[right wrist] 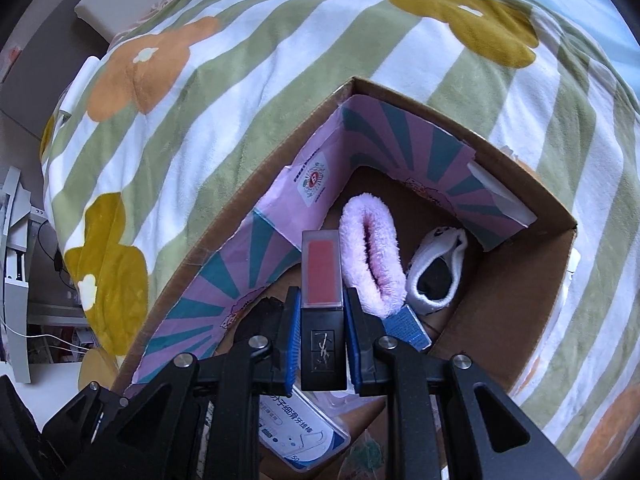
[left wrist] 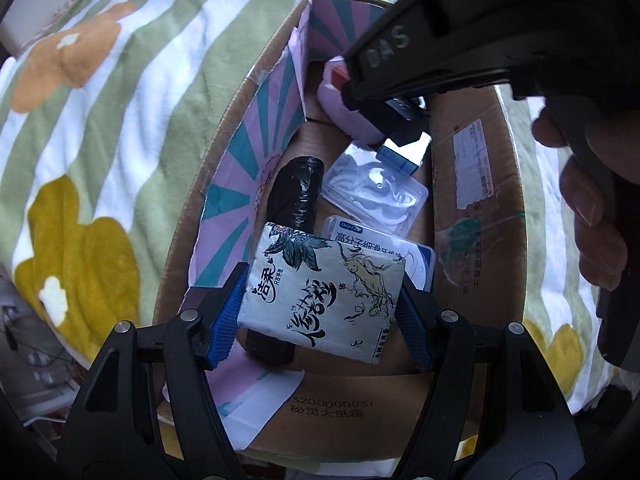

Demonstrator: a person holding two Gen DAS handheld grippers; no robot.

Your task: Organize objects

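An open cardboard box (left wrist: 224, 148) with a pink and teal lining lies on a flowered blanket; it also shows in the right wrist view (right wrist: 532, 312). My left gripper (left wrist: 320, 312) is shut on a silver tissue pack (left wrist: 320, 296) and holds it over the box's near end. My right gripper (right wrist: 322, 340) is shut on a black lipstick with a red window (right wrist: 322, 280), held above the box; it also shows from outside in the left wrist view (left wrist: 384, 80). Inside the box lie a black roll (left wrist: 298, 188), a clear plastic case (left wrist: 376, 188) and a floss pick box (right wrist: 304, 436).
A pink fluffy sock (right wrist: 374, 252), a white and black sock (right wrist: 438, 272) and a small blue box (right wrist: 408, 328) lie at the box's far end. The green striped blanket (right wrist: 240, 92) surrounds the box. Furniture and cables (right wrist: 36, 280) stand at the left.
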